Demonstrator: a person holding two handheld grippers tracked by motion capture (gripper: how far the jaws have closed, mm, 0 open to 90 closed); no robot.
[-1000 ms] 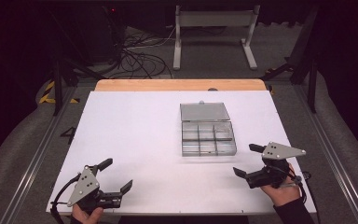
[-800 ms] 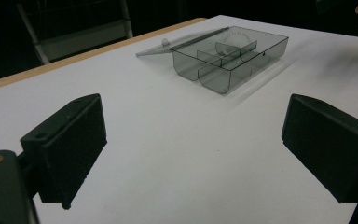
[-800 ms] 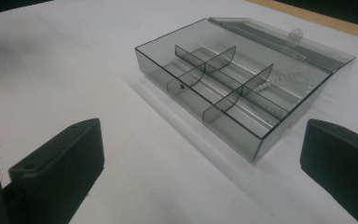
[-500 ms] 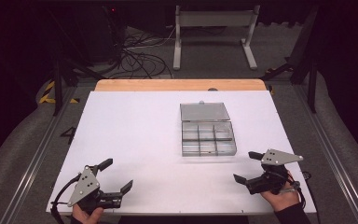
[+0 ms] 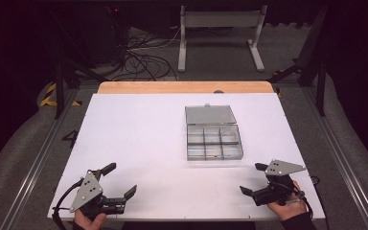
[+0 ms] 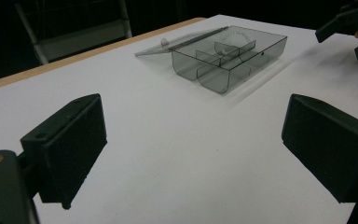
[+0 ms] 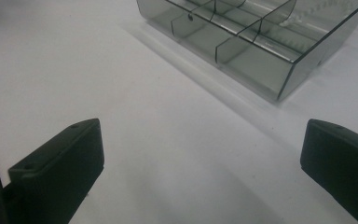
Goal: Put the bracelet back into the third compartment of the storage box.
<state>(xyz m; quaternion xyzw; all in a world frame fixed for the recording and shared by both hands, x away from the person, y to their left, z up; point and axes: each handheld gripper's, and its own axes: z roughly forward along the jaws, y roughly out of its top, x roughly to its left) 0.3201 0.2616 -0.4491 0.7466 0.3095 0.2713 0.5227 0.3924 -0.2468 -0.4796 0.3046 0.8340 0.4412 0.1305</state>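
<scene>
Looking down from the high view, you hold the left gripper [image 5: 120,181] near the front left corner of the white table [image 5: 139,129], its jaws spread wide with nothing between them. Your right gripper [image 5: 253,179] sits near the front right corner, jaws likewise apart and empty, pointing left and slightly away from you. Between the two and farther back lies the clear compartment box [image 5: 214,142], a smoky transparent tray split into six cells, with its lid [image 5: 210,114] swung open and lying flat on the table behind it. The box is well apart from your left gripper and nearer to your right one, which rests just in front of the box's right front corner without touching it. Along the far edge of the table runs a wooden strip [image 5: 184,87], and beyond it a grey stand [image 5: 220,28] sits on the floor beside a tangle of cables [image 5: 143,55].

From the left gripper view, your two black jaws stand wide apart over bare table, and the compartment box [image 6: 228,58] lies ahead, right of centre, lid [image 6: 182,42] down flat on its far side. The right gripper [image 6: 354,28] appears at the upper right corner, past the box.

From the right gripper view, your jaws are again wide open above bare table, and the box [image 7: 261,32] fills the upper right, its nearest corner just ahead of the right-hand jaw. Its dividers show clearly; the cells look empty.
</scene>
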